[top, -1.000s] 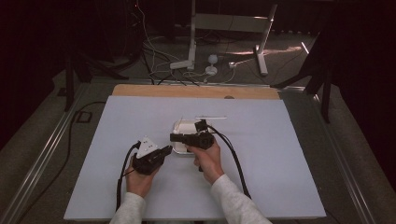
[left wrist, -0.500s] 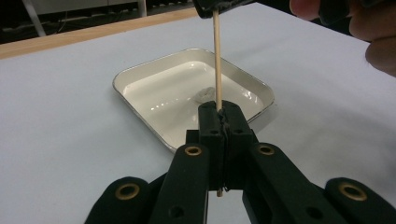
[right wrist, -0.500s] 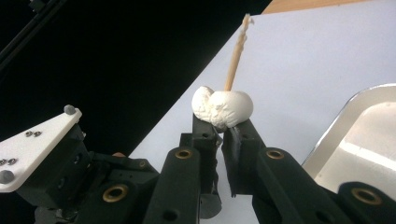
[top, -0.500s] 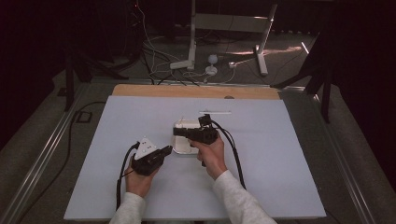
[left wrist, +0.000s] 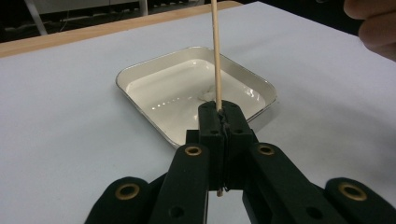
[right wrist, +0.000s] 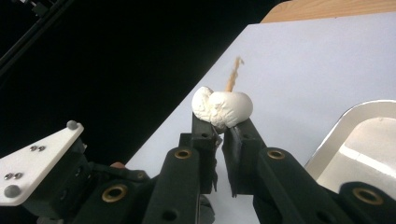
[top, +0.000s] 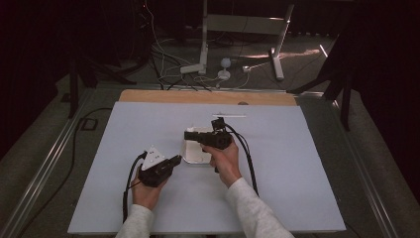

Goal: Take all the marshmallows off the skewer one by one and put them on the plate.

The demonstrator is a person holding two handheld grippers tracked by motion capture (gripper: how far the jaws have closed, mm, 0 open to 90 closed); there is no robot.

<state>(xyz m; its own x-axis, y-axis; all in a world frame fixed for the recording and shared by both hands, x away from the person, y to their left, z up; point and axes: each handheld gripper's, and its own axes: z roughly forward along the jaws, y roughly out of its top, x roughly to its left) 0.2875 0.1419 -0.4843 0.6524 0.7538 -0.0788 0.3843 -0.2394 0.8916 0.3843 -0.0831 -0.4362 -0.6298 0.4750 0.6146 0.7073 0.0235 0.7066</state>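
Shifted since a second ago: right gripper (top: 190,134) raised slightly off the tray (top: 195,157), jaws pinching a soft, crumpled white marshmallow (right wrist: 223,109) over it. Tray white, shallow, glossy, holding nothing visible. Left gripper (left wrist: 219,113) clamped tight on thin upright wooden skewer (left wrist: 216,51) beside tray.

a pale blue-white sheet (top: 307,183) covers most of the counter, leaving a strip of bare wood (top: 208,97) along the far edge. near that far edge, about midway along it, a thin white stick (top: 229,115) lies flat on the sheet. beyond the counter, on a grey floor (top: 307,59), stand the white legs of a stand (top: 205,44) among loose tangled cables (top: 163,59). a dark cable (top: 74,144) runs along the floor by the counter's left edge. the background is dark.
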